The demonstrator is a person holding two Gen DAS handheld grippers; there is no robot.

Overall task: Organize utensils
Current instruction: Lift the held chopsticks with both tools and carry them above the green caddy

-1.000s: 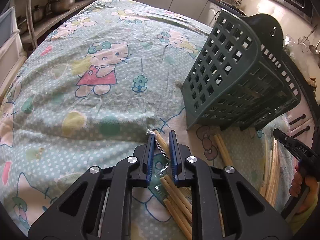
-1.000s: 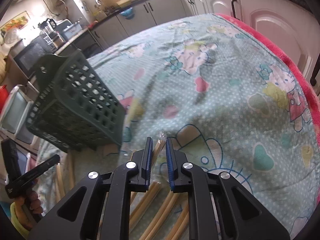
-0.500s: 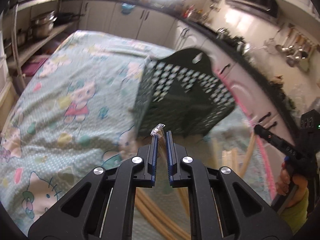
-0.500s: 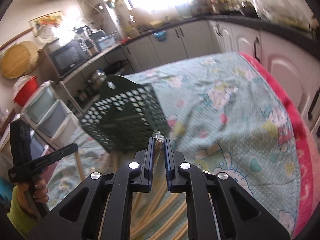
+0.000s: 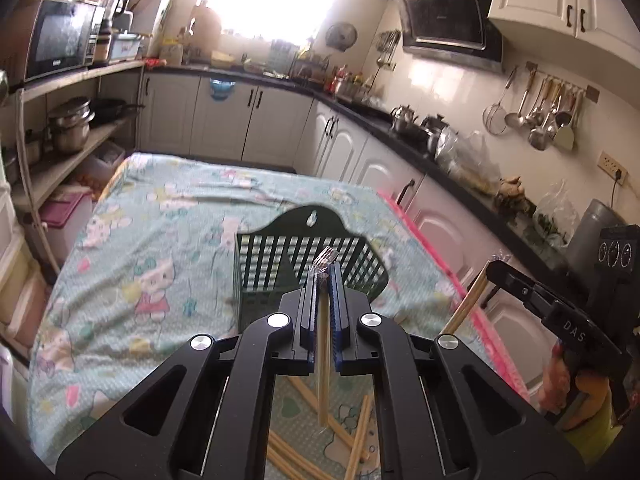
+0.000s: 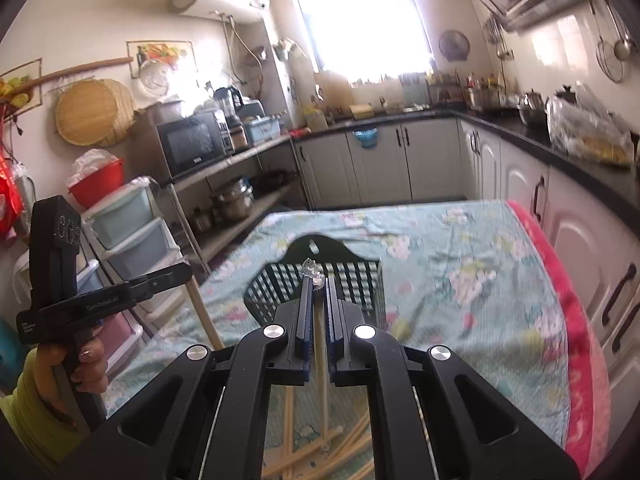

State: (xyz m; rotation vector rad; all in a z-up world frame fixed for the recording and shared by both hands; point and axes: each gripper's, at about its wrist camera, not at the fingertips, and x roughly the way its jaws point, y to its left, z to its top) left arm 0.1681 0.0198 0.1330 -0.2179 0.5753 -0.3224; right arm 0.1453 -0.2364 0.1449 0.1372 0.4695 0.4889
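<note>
Two wrapped chopstick pairs are what I'm carrying, one per hand: my left tongs [image 5: 324,276] are clamped on a plastic-sleeved pair of chopsticks [image 5: 321,380] that dangles below the pads, and my right tongs [image 6: 318,280] are pinched on a second sleeved pair [image 6: 320,364] the same way, each gripped near the crimped top of its wrapper. That slick wrapper is my first worry: with so little of it between the pads, I judge a quick swing could let a pair slide out and drop among the loose chopsticks [image 6: 316,456] scattered on the tabletop just below. Each pair hangs long and free, so its lower end could snag that pile or catch the near wall of the green utensil basket [image 5: 304,264] instead of clearing the rim. The basket stands a little ahead on the cartoon-print cloth [image 5: 168,240], looks light, and I'd expect a knock to tip or shove it. With both hands converging on one opening, the tongs could also collide. Beyond it, glare from the window [image 6: 360,20] washes out my view.
</note>
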